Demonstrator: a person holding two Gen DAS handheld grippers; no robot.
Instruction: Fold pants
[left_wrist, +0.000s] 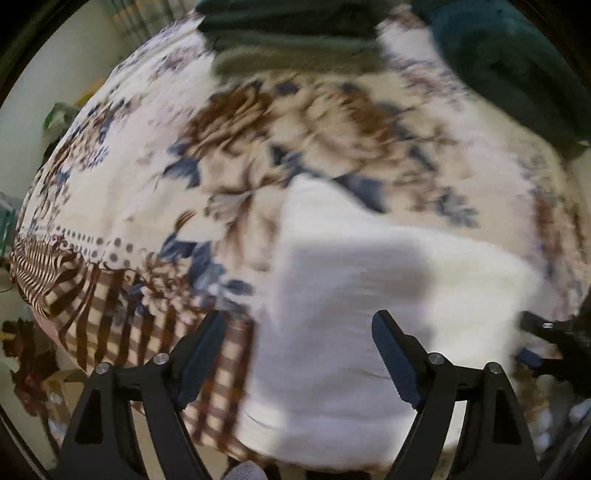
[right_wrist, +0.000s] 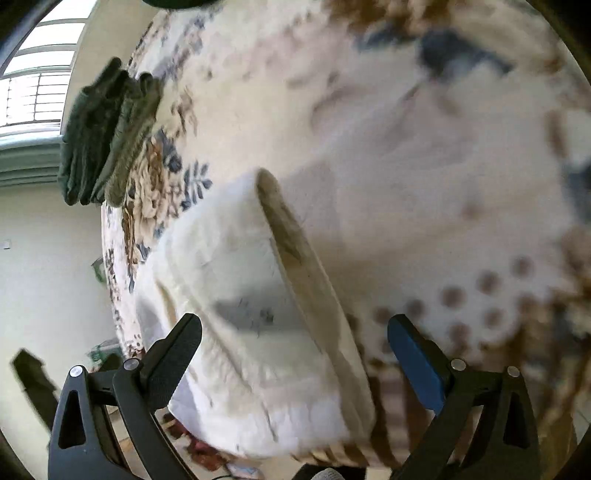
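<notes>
White pants (left_wrist: 354, 314) lie folded on a floral bedsheet (left_wrist: 147, 177), near the bed's front edge. My left gripper (left_wrist: 299, 325) is open and empty, hovering just above the pants. In the right wrist view the pants (right_wrist: 251, 314) show as a thick folded bundle with a raised fold edge (right_wrist: 295, 258). My right gripper (right_wrist: 295, 328) is open and empty, its jaws spread on either side of the bundle, above it. The right gripper also shows at the right edge of the left wrist view (left_wrist: 554, 343). Both views are motion-blurred.
A stack of folded dark green garments (left_wrist: 295, 40) (right_wrist: 107, 133) lies at the far side of the bed. A dark teal blanket (left_wrist: 517, 66) lies at the far right. A wall and a window (right_wrist: 37, 74) stand beyond the bed.
</notes>
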